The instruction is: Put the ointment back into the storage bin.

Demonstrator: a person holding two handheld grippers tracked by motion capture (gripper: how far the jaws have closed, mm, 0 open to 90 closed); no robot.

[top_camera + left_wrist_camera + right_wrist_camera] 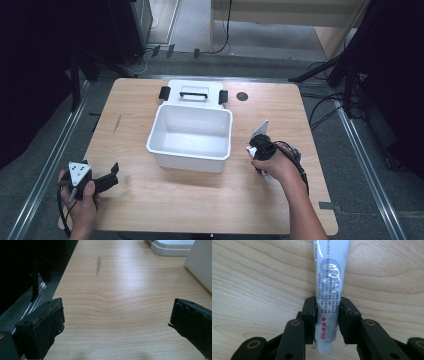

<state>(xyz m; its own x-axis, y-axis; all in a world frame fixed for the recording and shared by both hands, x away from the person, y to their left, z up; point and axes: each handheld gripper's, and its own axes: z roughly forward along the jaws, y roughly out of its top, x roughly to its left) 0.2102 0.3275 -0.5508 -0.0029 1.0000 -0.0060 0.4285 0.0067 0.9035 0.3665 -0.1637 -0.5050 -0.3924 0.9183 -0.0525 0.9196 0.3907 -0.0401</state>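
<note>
Right gripper [327, 315] is clamped on the tube [330, 285] near its cap end, jaws across the width, so the flat tail sticks out ahead. Tube sits on the table [200, 210], just right of the open white box [191, 131]; probably headed into it. Lid [194, 93] lies behind the box. Left gripper [116, 322] is idle at the near-left corner, jaws apart, nothing between.

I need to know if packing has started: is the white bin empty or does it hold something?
Empty. The high view looks straight into the white bin, showing only its bare floor; its lid lies behind it.
</note>
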